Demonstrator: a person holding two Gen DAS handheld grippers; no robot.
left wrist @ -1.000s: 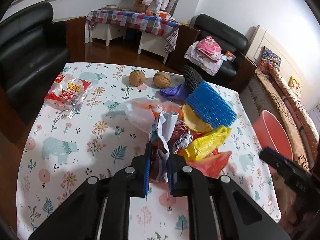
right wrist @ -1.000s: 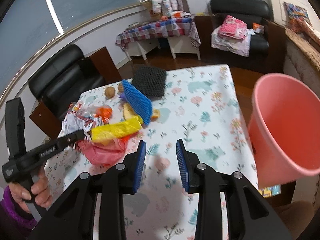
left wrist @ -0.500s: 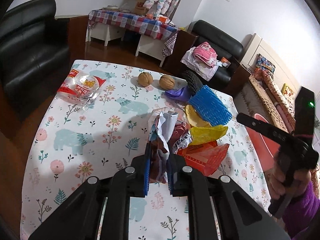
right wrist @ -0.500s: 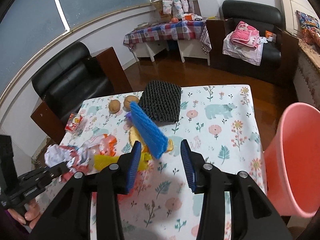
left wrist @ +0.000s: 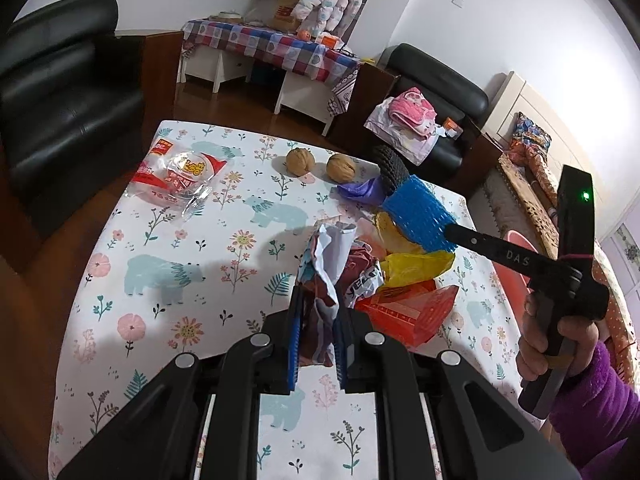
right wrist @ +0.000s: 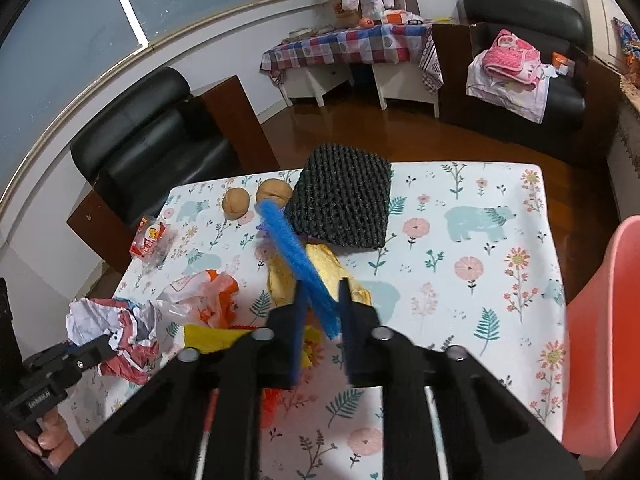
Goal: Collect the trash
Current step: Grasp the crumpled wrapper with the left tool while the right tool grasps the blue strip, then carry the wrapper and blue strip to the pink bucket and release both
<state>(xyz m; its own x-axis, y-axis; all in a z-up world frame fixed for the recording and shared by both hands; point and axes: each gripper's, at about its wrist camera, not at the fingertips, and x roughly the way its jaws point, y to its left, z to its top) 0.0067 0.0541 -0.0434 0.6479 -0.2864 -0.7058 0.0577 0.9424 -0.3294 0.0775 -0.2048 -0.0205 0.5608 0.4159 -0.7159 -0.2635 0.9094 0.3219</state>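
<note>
A: In the left wrist view, how far along is the clearing?

B: Early, I'd judge. The left gripper [left wrist: 316, 344] has its jaws narrow and clamped on a crumpled paper wrapper [left wrist: 328, 264], lifted off the tabletop [left wrist: 160, 280]. Most of the litter lies there uncollected: a clear snack bag [left wrist: 180, 178], a yellow bag [left wrist: 416, 266], a red packet [left wrist: 408, 312], a purple scrap [left wrist: 362, 192], two walnuts [left wrist: 320, 166].

A: Any writing?

B: The snack bag has red and yellow print, too small to read. The right gripper's arm, crossing in from the right, shows "DAS".

A: And the right wrist view?

B: The right gripper [right wrist: 322, 320] has just been closing its jaws, and they now pinch the near end of a blue foam net [right wrist: 296, 264], which slants up off the tabletop. A black foam net [right wrist: 344, 204] lies flat behind it. The pink bin [right wrist: 600, 340] stands at the right edge of the tabletop; I can't see inside it.

A: So what's left?

B: Probably both held pieces go to the bin, then the rest. The left tool's body reads something like "GenRobot.AI", though it's blurred.
</note>
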